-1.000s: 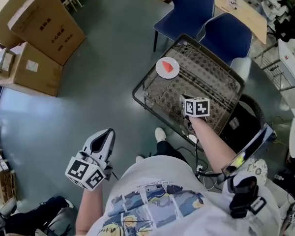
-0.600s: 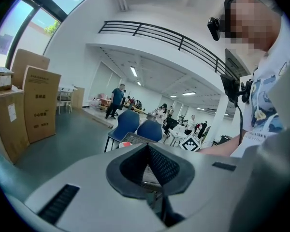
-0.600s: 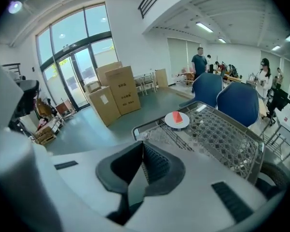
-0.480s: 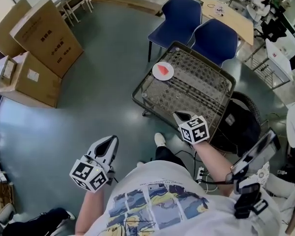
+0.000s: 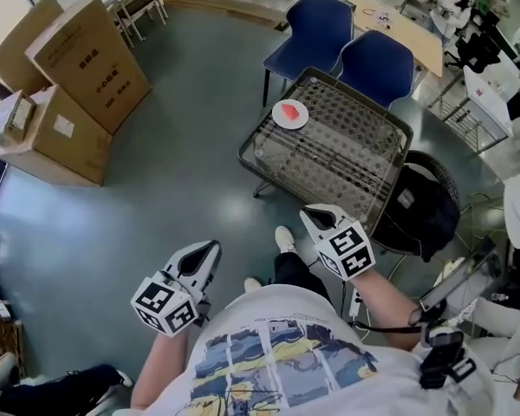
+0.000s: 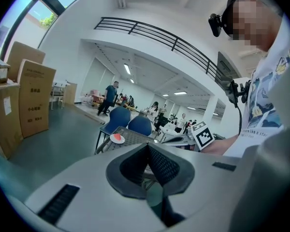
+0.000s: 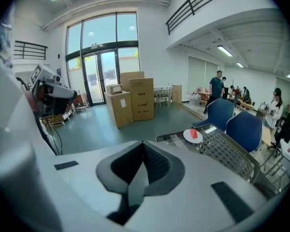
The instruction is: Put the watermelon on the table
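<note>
Melon slice (image 5: 288, 111) on plate (image 5: 277, 121), far left of table (image 5: 347, 150) — prob. light, soft, slippery; pinch flanks gently. L gripper (image 5: 210, 248) & R gripper (image 5: 308, 216) closed, empty.

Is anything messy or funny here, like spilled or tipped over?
Nothing looks spilled, tipped or broken. The watermelon slice sits on its white plate, and the plate lies flat on the table. The only slightly odd thing is that the plate sits close to the table's edge instead of in the middle.
</note>
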`<state>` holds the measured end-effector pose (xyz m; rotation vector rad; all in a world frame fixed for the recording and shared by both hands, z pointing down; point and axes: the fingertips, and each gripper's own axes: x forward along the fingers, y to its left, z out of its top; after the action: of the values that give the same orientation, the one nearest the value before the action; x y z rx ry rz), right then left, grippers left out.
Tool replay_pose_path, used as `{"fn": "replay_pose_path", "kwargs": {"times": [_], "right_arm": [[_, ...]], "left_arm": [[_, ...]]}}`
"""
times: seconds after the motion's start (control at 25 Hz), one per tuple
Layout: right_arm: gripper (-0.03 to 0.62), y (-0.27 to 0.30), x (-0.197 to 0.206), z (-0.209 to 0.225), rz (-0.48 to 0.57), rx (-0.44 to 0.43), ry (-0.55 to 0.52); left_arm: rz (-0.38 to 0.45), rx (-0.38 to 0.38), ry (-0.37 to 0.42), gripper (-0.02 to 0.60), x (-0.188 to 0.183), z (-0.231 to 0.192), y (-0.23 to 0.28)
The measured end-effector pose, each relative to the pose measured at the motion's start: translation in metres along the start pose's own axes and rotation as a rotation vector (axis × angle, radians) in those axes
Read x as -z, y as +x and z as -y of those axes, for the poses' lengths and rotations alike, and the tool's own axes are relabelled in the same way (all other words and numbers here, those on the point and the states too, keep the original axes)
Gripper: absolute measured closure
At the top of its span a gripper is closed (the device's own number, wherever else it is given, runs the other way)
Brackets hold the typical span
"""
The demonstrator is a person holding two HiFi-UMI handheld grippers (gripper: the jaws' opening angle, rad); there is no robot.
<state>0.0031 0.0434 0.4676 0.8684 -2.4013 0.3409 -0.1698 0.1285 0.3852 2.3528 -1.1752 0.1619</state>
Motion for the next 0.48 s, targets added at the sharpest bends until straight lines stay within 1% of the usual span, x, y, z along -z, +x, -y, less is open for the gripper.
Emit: {"fn": "replay_pose_path", "kwargs": {"times": [0.2,0.48], "right_arm": [[0.583,-0.02,-0.004,-0.057,0.037,-0.024,-0.016],[0.583,-0.037,0.0,-0.078,0.047,-0.047,-0.049]], "left_arm": [[-0.005,0.026,0.002,0.572,0.021,0.005,-0.031],[0.006,0.05,-0.005,0.572,0.035,0.019,-0.029]]}}
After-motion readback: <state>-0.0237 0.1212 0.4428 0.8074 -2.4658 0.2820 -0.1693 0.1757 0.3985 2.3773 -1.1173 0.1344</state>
